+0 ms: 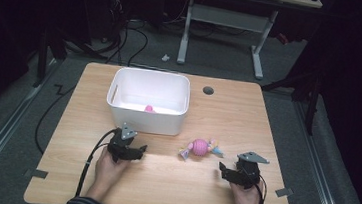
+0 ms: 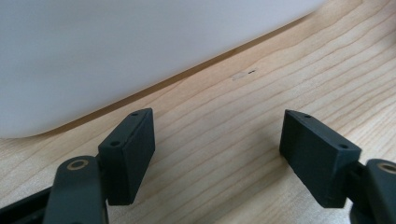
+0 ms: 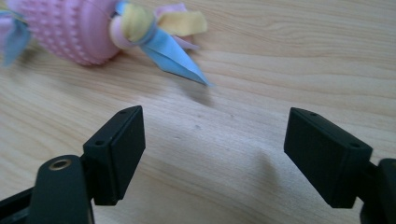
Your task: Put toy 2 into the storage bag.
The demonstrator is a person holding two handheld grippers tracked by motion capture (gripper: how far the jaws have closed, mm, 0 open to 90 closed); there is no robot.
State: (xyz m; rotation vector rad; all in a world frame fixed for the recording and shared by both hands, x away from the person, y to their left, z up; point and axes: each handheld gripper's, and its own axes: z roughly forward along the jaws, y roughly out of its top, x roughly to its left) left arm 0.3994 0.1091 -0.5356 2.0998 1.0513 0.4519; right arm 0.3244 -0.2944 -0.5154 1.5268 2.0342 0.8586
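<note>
Two grippers rest low on our wooden table (image 1: 228, 111), one in each hand. Starting at the left, our left gripper (image 1: 140, 150) lies just in front of the white tub (image 1: 118, 107), with its jaws pointing toward three o'clock. In the left gripper view those jaws stand wide apart with only bare wood between them, and the tub's white wall (image 2: 140, 51) fills the space from about ten to twelve o'clock. Inside the tub we see a small pink object (image 1: 149, 108) near the front wall.

Moving on toward the middle, the pink knobbly toy (image 1: 198, 147) with pale cloth tails at both ends lies on the table, near the tub's front right corner and between our two grippers.

At the right, our right gripper (image 1: 222, 169) sits at about four o'clock from the toy, close but not touching it. In the right gripper view its jaws are parted and hold nothing; the toy (image 3: 70, 32) lies at eleven o'clock, with its blue tail (image 3: 175, 60) pointing toward the gap.
</note>
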